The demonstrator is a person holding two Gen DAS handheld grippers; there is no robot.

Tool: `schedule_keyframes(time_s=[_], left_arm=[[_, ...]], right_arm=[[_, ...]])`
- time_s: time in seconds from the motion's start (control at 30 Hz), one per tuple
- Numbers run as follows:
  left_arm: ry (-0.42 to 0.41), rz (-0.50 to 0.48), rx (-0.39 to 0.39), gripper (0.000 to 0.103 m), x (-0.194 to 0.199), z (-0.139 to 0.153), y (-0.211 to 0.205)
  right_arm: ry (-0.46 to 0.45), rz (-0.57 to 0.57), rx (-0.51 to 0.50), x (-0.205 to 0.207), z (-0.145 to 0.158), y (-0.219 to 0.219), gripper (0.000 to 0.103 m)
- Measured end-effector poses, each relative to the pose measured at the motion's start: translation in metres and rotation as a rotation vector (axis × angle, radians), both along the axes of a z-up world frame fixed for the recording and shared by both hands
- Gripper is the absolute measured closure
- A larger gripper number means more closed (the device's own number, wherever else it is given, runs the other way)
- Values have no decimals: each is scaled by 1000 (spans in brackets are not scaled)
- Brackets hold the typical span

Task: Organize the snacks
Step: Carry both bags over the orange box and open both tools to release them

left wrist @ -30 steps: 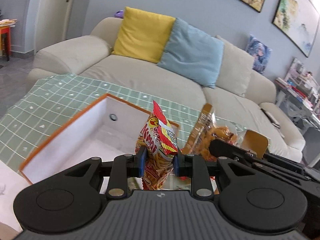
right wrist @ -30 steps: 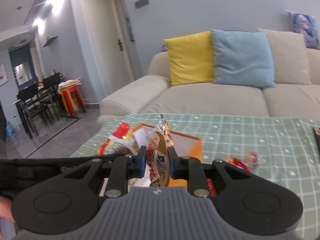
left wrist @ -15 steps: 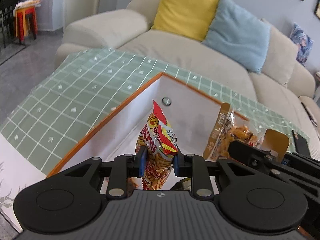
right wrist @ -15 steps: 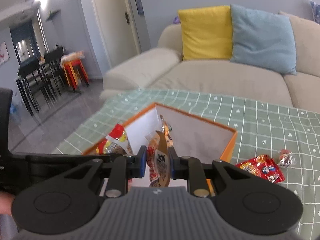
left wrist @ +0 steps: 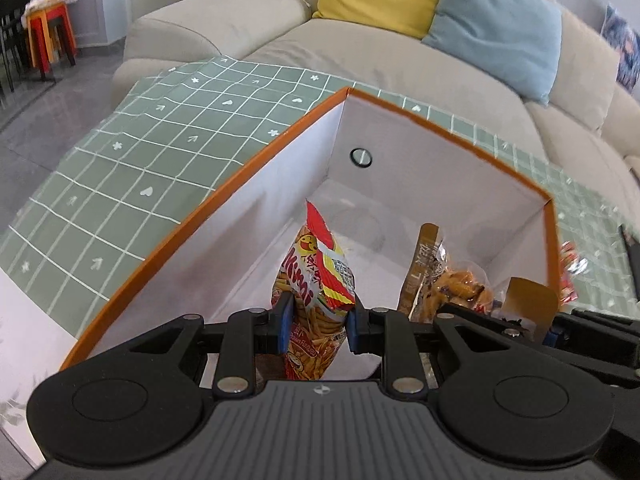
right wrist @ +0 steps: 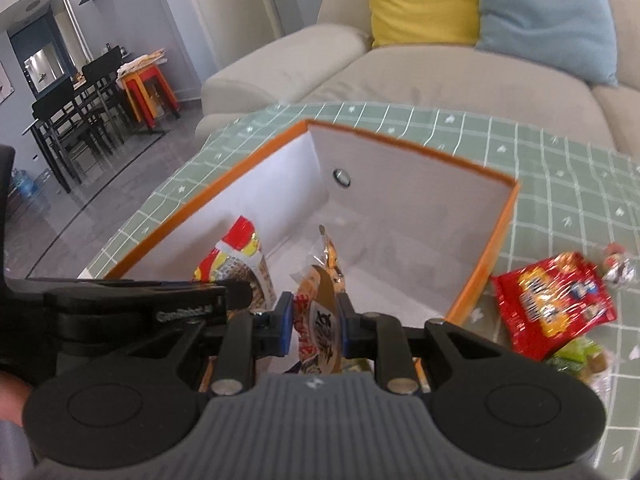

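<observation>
i have the left claw (left wrist: 316, 322) clamped on a red and yellow prawn-cracker packet (left wrist: 316, 280), its blue pads pinching the bag's middle. the packet stands on end in the left wrist view, long axis running up the frame, its red crimped top pointing toward the upper centre and leaning a little left, the lower end hidden behind the claw body. it hangs over the open mouth of the orange-rimmed box (left wrist: 248, 168), whose white inside fills the middle of the frame.

the right claw (right wrist: 313, 322) is closed tight on a thin brown and clear snack packet (right wrist: 322, 308). in the right wrist view that packet is seen edge-on, long axis also up the frame, its twisted top pointing to the upper centre above the box floor. in the left wrist view the same packet (left wrist: 430, 272) shows at centre right, upright, just inside the box's right wall, near the first packet but apart from it.

the box (right wrist: 492, 240) sits on the bench (right wrist: 560, 184) with its green checked cloth. at the right of the right wrist view a red snack bag (right wrist: 552, 300) lies flat on the cloth just outside the box, a small wrapped sweet (right wrist: 618, 266) beside it and a green packet (right wrist: 576, 356) below it. a beige sofa (left wrist: 400, 60) fills the upper frame.
</observation>
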State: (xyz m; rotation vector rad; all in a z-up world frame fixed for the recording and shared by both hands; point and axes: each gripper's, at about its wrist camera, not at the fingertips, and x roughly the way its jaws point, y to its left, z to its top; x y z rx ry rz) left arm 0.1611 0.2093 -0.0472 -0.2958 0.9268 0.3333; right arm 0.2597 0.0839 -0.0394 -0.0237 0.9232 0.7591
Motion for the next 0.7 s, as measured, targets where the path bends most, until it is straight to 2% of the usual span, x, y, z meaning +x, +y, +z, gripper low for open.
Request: schedule_keyframes(time_s=[0.1, 0.27, 0.37, 0.5, 0.6, 0.7], left_arm=[[22, -8, 24, 74, 2, -5, -2], [14, -18, 23, 72, 2, -5, -3], [14, -19, 22, 64, 2, -5, -4], [0, -13, -18, 45, 2, -4, -2], [-18, -19, -32, 40, 0, -1, -1], [-37, -24, -16, 34, -2, 2, -4]], right_arm=[[-16, 3, -30, 2, -5, 6, 85], [-11, 15, -39, 8, -5, 5, 84], [-16, 25, -57, 9, -5, 5, 84], [-11, 16, -67, 10, -3, 1, 84], [4, 3, -57, 10, 1, -3, 83], [-17, -4, -74, 8, 4, -6, 78]])
